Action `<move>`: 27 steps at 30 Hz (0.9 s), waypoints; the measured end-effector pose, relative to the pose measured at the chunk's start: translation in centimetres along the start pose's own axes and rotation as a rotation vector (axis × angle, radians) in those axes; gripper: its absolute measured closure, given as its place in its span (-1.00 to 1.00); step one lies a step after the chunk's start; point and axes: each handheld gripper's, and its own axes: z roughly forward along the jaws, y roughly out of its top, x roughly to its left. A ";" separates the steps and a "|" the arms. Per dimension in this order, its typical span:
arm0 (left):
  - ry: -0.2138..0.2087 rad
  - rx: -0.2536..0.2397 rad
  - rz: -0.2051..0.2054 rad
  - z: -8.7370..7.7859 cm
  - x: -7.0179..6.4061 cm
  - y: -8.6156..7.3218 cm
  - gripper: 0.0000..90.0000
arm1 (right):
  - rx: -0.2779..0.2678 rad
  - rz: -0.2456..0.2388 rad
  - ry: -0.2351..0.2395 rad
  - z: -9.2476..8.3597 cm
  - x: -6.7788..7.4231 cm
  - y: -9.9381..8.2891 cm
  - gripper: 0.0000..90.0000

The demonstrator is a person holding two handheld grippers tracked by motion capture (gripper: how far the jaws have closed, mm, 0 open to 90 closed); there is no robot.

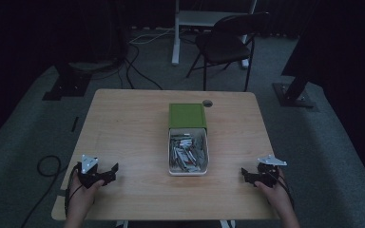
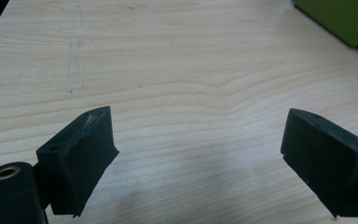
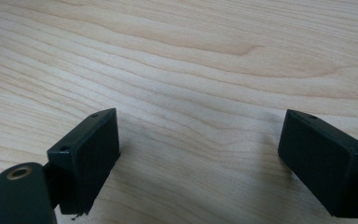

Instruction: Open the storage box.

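On a light wooden table stands a green box, and a white tray slides out of it toward me with several small silvery pieces inside. My left gripper rests near the front left of the table, held by a hand, well left of the tray. In the left gripper view the left gripper is open over bare wood, with a corner of the green box at top right. My right gripper sits near the front right; the right gripper is open with nothing between its pads.
A small round hole is in the table beside the box's far corner. Beyond the table stand a dark folding chair and a white desk frame. Cables lie on the grey carpet, one loop at the left.
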 end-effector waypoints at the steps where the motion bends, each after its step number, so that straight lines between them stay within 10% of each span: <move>1: 0.005 0.003 0.011 0.0 0.0 -0.1 -0.77 | 0.000 0.000 0.000 0.0 0.0 0.0 -0.73; 27: 0.127 0.207 -0.045 0.6 0.8 -0.6 -0.79 | 0.000 0.000 0.000 0.0 0.0 0.0 -0.73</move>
